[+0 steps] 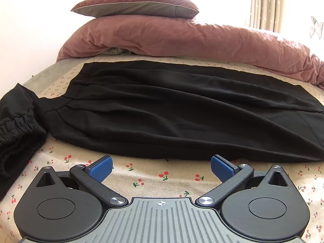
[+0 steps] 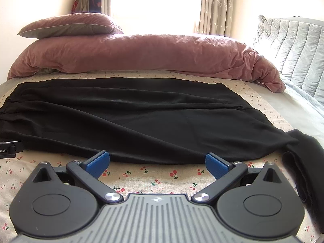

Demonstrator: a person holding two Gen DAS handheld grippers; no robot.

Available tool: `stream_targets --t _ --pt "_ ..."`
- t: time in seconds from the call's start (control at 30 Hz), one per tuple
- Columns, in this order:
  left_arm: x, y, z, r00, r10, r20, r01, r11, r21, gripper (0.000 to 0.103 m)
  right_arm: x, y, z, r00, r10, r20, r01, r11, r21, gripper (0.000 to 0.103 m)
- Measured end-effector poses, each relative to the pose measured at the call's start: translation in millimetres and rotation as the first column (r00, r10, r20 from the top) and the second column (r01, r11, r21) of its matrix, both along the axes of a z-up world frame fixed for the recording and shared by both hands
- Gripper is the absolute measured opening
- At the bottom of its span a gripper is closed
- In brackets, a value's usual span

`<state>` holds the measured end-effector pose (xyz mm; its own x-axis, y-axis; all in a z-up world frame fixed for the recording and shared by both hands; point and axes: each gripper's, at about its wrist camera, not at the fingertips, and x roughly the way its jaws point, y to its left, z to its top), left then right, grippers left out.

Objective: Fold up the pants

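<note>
Black pants [image 1: 172,109] lie spread flat across the cherry-print bed sheet [image 1: 145,178], waistband to the left; they also show in the right wrist view [image 2: 129,117]. My left gripper [image 1: 161,167] is open and empty, just short of the pants' near edge. My right gripper [image 2: 157,164] is open and empty, its blue pads at the pants' near edge. A second black garment with an elastic waistband [image 1: 18,133] lies bunched at the left. A black piece of cloth [image 2: 303,162] hangs over the bed's right edge.
A rolled pink duvet [image 2: 141,54] with a pink pillow [image 2: 68,27] on top lies along the far side of the bed. A grey quilted headboard [image 2: 293,46] stands at right. The left gripper's side [image 2: 8,146] shows at the right view's left edge.
</note>
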<state>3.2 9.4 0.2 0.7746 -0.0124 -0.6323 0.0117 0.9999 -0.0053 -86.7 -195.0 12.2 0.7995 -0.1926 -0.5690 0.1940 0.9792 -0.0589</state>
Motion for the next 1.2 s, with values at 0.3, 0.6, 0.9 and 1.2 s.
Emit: stream_targets --t 0.3,0.6,0.9,1.2 --pt "0.0 6.7 -3.7 1.000 -0.009 0.017 0.009 0.999 -0.031 0.103 4.3 1.4 0.4 1.000 -0.014 -0.012 0.014 1.000 -0.003 0.099" --pt "-1.6 5.6 -1.7 0.998 0.006 0.060 -0.006 1.000 0.004 0.103 5.7 -1.7 -1.5 1.000 -0.025 -0.015 0.025 1.000 0.013 0.099" --pt "-0.5 13.1 -0.1 1.000 -0.002 0.018 0.003 0.999 -0.036 0.103 9.6 -1.0 -3.4 1.000 -0.009 -0.026 0.010 1.000 0.007 0.099" --pt "4.0 21.1 -0.9 1.000 -0.015 -0.011 0.014 0.995 -0.103 0.103 6.9 -8.5 -3.0 1.000 -0.024 -0.014 0.025 1.000 0.014 0.099"
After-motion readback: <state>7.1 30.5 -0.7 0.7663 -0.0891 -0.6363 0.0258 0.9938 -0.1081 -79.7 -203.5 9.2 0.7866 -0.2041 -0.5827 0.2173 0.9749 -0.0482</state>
